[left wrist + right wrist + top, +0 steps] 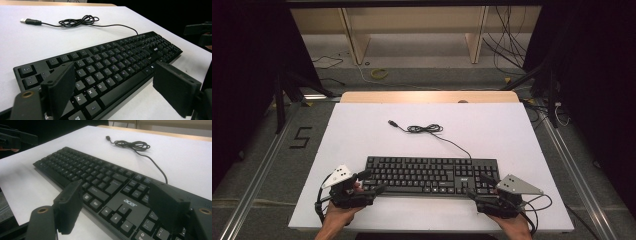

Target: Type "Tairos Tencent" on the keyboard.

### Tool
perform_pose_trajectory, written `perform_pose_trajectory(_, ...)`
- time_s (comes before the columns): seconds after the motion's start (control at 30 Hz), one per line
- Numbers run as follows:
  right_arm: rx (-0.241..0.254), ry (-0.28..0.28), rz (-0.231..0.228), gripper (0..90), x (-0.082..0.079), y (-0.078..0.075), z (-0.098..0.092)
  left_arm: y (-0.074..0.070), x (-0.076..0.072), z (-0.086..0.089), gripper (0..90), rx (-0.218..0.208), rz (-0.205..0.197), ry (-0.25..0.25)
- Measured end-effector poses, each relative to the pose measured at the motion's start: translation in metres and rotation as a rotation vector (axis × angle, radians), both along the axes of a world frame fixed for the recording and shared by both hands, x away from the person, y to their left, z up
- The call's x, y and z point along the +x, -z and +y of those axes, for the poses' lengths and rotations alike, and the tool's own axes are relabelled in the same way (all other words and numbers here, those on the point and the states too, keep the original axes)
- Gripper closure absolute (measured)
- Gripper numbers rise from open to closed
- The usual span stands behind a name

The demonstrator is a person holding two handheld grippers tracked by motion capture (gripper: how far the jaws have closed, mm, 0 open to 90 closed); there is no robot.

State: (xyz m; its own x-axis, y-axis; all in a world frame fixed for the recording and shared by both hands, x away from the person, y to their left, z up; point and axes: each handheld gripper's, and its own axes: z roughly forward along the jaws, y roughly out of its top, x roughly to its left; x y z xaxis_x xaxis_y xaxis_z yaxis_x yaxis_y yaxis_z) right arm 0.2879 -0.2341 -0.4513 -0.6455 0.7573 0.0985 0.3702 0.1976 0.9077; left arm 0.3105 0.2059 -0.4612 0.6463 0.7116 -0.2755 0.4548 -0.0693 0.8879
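Left claw (371, 182) straddles the near-left corner of the keyboard (432, 174), jaws apart, nothing clamped; right claw (477, 186) does the same at the near-right corner, also apart. That keyboard lies flat on the white bench (362, 125), its long axis running left to right between the two claws, so each hand is nearest its own end. Beyond the keyboard's far edge its cable (424, 129) trails in a loose bundle toward the plug (393, 122). No containers are present.
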Motion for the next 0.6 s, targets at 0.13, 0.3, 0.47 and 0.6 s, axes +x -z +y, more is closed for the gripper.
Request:
perform_pose_trajectory(0.13,0.0,0.0,0.001,29.0,0.0002,0.0,0.0001,0.0,0.0,0.0,18.2,0.0,0.0,0.0)
perform_pose_trajectory(0.3,-0.001,-0.001,0.002,29.0,0.0002,0.0,0.0007,0.0,-0.0001,0.0003,18.2,0.0,0.001,-0.001)
perform_pose_trajectory(0.47,-0.002,-0.002,0.003,29.0,0.0005,0.0001,0.0014,0.0,-0.0002,0.0004,18.2,0.002,0.001,-0.001)
perform_pose_trajectory(0.6,-0.002,-0.003,0.004,29.0,0.0006,0.0001,0.0019,0.0001,0.0,0.0004,18.2,0.003,0.002,-0.002)
